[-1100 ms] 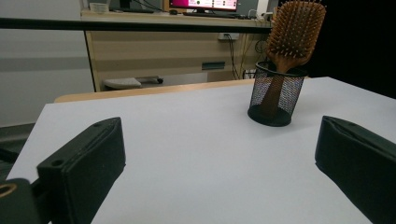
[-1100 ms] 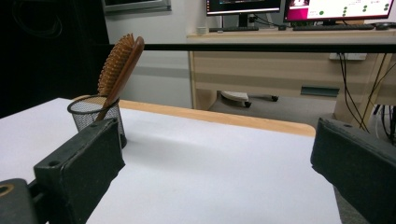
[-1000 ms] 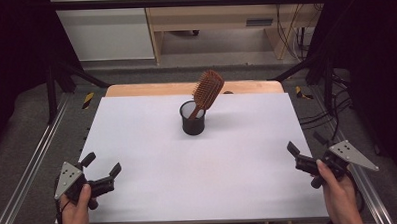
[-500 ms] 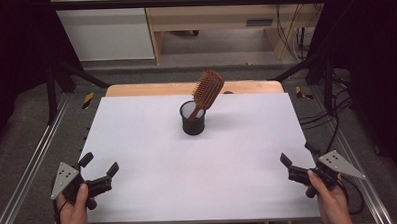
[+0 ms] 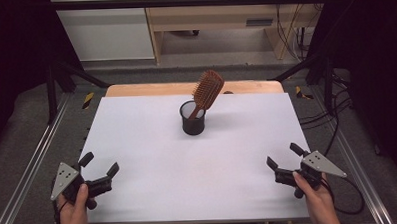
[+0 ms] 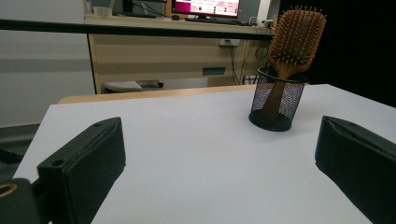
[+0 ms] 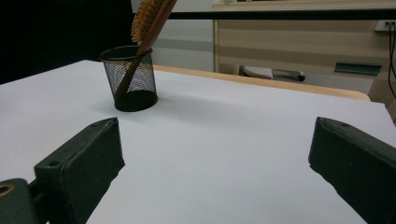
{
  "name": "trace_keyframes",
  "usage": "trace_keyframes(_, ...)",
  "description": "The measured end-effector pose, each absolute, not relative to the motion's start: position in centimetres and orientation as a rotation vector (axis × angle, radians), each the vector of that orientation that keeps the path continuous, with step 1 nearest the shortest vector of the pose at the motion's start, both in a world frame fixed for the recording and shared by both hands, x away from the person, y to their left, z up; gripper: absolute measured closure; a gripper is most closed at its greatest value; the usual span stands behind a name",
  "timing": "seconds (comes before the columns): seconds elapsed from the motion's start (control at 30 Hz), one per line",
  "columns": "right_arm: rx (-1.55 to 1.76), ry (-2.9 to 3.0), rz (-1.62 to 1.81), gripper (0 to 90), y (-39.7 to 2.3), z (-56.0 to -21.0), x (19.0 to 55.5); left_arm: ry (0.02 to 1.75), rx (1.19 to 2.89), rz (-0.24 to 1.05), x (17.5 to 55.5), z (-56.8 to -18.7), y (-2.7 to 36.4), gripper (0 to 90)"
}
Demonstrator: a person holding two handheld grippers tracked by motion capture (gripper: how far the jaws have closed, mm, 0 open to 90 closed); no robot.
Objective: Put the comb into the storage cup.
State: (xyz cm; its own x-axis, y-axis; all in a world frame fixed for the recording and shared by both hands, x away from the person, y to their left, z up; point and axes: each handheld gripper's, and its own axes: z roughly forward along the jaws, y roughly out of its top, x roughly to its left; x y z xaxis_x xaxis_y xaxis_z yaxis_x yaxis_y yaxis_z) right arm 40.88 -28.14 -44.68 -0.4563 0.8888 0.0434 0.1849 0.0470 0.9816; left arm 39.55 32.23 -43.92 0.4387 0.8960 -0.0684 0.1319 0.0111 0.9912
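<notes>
High view showed the bench (image 5: 153,158), covered in a plain white sheet, with a black mesh cup (image 5: 192,118) standing upright a little beyond its middle. A wooden paddle hairbrush (image 5: 207,91) stood handle-down in that cup, its head leaning toward the right and the far edge (bristles faced the person's side). The left gripper (image 5: 99,168) sat at the near left corner, held in the person's left hand (image 5: 74,209), its jaws spread wide with nothing between them. The right gripper (image 5: 283,157) sat at the near right corner in the right hand (image 5: 317,203), its jaws likewise parted and empty. Both were well apart from the cup and from each other.

Left gripper view looked along two black jaws set wide over bare white sheet, with the mesh cup (image 6: 278,100) and hairbrush (image 6: 295,36) ahead toward the right. A monitor (image 6: 205,7) glowed on a desk behind, but its text was too small to read. Right gripper view had the cup (image 7: 131,84) ahead at the left, the hairbrush (image 7: 145,21) slanting out of it. No brand or label could be made out on the brush, cup or either gripper.
</notes>
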Motion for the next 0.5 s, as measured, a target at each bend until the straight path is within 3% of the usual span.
trace_keyframes(0.5, 1.069, 1.765, 1.483, 3.2, -27.0, -45.5, 41.2, 0.949, 1.457, 0.783, 39.5, -43.8, 32.2, 2.0)
